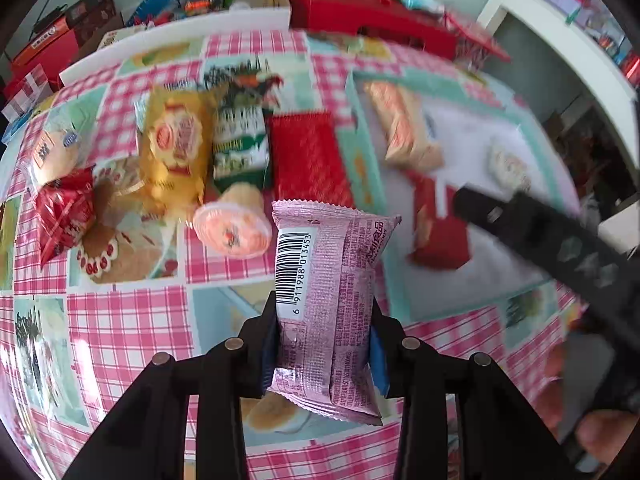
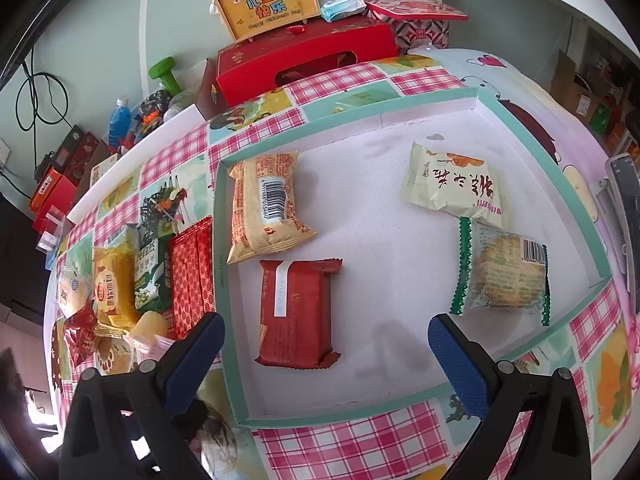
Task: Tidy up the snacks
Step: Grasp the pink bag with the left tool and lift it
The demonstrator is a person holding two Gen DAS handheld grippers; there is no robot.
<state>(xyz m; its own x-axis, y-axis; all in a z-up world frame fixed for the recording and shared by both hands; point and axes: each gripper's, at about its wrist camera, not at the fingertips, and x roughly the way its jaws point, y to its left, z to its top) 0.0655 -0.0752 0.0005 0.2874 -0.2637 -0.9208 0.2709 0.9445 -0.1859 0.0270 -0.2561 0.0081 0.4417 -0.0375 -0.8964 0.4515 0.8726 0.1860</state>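
Fingers: left gripper has its black jaws clamped on the lower half of a pale pink foil snack packet with a white barcode panel; the blue pads press its two long edges. Right gripper is spread wide, nothing between the pads.

Packet position: pinched in the left jaws above the pink-checked patchwork tablecloth, near the front, between the loose pile at left and the tray at right.

Grip risk: foil looks slick and puffy, and most of the packet sticks out beyond the pads; a quick swing could let it slide or twist free.

Squeeze risk: whatever soft cake is inside may crush if the clamp tightens further.

Tray: shallow white cardboard box lid with a mint-green rim already holds a beige packet, a dark red packet, a cream packet and a green-edged clear packet.

Placement risk: dropping it low over the rim could catch that edge, or land it on the dark red packet.

Collision risk: right gripper hovers over the tray's near side, in the likely path.

Pile at left: yellow bag, green carton, pink jelly cup lie close; a low sweep could knock the cup.
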